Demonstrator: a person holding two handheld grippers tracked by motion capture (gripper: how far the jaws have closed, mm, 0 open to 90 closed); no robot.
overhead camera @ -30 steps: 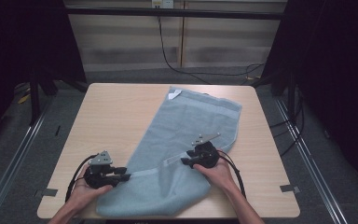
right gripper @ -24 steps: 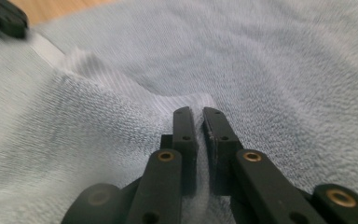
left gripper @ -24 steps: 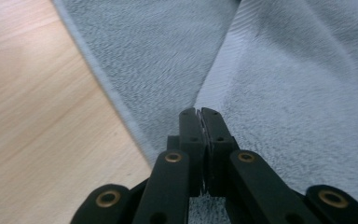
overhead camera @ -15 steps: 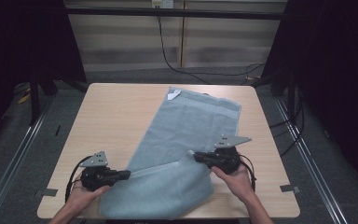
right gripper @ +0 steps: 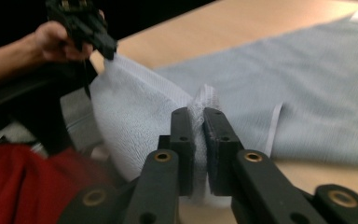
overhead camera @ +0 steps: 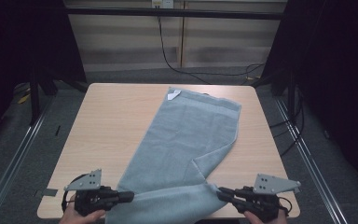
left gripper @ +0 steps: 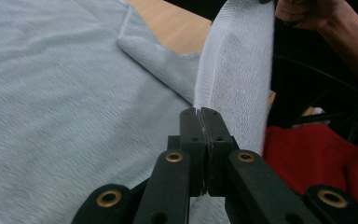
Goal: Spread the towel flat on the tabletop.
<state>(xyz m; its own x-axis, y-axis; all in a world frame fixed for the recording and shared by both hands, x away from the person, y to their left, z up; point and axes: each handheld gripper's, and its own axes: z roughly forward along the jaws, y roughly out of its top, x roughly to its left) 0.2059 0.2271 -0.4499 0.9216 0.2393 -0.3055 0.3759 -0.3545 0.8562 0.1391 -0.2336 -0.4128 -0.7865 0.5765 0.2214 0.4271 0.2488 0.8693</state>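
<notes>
A grey-blue towel [overhead camera: 186, 135] lies slantwise across the wooden table [overhead camera: 107, 121], with a white label [overhead camera: 173, 95] at its far corner. My left gripper [overhead camera: 129, 196] at the near left is shut on one near corner, the towel's hem [left gripper: 228, 70] rising from its closed jaws [left gripper: 201, 111]. My right gripper [overhead camera: 220, 192] at the near right pinches the other near corner. A bunched hem [right gripper: 204, 100] sits between its jaws [right gripper: 199, 112], which have just been opening slightly but still press on the cloth. The near edge hangs raised between both grippers.
The left half of the table is bare wood. A black cable [overhead camera: 168, 51] trails over the floor behind the table, and metal rails [overhead camera: 18, 154] run along both sides. Red cloth [left gripper: 317, 154] on the person shows below the near edge.
Both grippers have moved apart and up with the towel's near edge, the right one far to the right. The fold that lay over the towel has been pulled out towards the near edge.
</notes>
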